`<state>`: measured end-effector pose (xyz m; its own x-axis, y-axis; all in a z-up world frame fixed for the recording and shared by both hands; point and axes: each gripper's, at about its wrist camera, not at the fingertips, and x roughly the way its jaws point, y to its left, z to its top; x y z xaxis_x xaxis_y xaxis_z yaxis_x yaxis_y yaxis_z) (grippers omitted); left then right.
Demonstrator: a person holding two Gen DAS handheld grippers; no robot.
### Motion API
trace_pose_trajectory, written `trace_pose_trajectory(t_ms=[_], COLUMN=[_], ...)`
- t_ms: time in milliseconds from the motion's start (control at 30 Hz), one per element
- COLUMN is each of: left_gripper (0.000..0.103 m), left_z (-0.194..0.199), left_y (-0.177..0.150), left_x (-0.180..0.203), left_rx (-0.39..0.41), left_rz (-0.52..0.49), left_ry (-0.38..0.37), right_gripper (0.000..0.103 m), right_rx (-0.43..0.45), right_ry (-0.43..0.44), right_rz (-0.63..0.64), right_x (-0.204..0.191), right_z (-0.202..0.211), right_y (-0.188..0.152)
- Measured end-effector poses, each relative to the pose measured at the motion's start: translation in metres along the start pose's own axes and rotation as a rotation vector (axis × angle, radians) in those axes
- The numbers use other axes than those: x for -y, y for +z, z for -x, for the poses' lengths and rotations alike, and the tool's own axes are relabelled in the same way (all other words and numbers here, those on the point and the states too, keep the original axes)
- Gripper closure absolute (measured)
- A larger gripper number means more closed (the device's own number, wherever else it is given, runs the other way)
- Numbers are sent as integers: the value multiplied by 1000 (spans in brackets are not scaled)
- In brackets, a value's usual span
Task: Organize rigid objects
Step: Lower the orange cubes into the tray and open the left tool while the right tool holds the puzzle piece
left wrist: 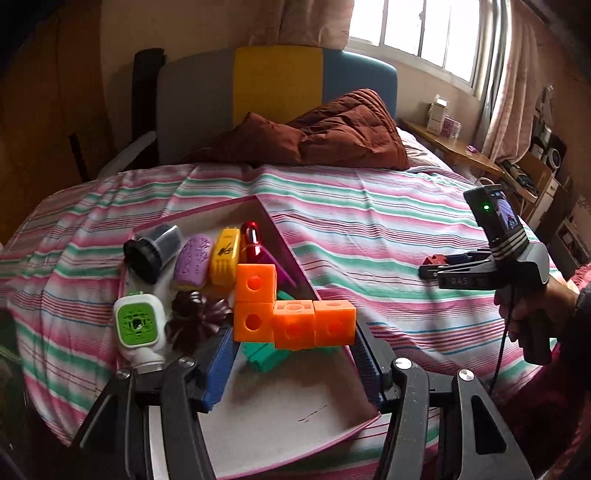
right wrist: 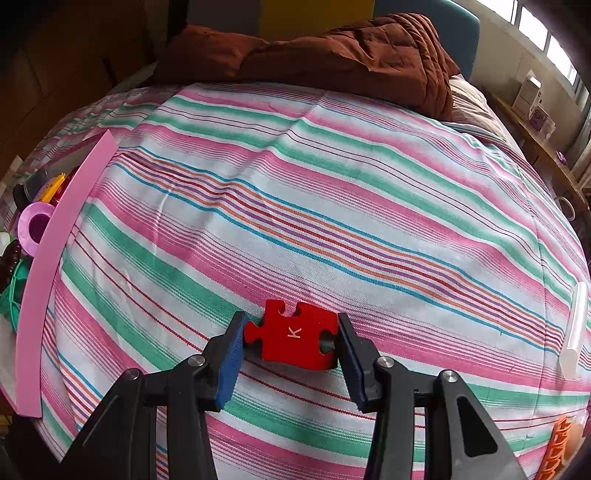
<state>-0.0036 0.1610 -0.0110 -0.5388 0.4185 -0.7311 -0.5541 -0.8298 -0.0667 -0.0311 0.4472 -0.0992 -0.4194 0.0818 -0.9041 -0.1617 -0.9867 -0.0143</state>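
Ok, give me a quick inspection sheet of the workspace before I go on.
Surface: striped bedsheet, rumpled.
Job's things: orange cube block in the left claw above the pink-rimmed tray; red puzzle piece, marked K, between the right claw pads on the sheet.
Clutter: tray holds purple, yellow, green-faced and dark toys; white stick and an orange toy at the sheet's right edge.
Grippers: left shut on the block; right closing on the piece.
Cables: black cord under the right handle.
Surroundings: brown quilt, window, side shelf.

Daylight from blown-out window (left wrist: 417, 33); soft shadows, fisheye-bent edges, dark vignetted corners
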Motion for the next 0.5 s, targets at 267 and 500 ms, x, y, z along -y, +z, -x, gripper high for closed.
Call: trace_pose_trajectory(t_ms=[267,500], left_gripper=[44,44], left_z=[4,3], left_y=[-16,-40], left_x=[-52,-96], left_rx=[-40,-83], left_rz=[116,220], left_ry=[40,74], right_gripper=[56,56], right_rx=[2,3], right_ry=[-7,-14], right_rz=[9,27], right_x=[-2,-4], right_z=[0,1], right_y=[0,1])
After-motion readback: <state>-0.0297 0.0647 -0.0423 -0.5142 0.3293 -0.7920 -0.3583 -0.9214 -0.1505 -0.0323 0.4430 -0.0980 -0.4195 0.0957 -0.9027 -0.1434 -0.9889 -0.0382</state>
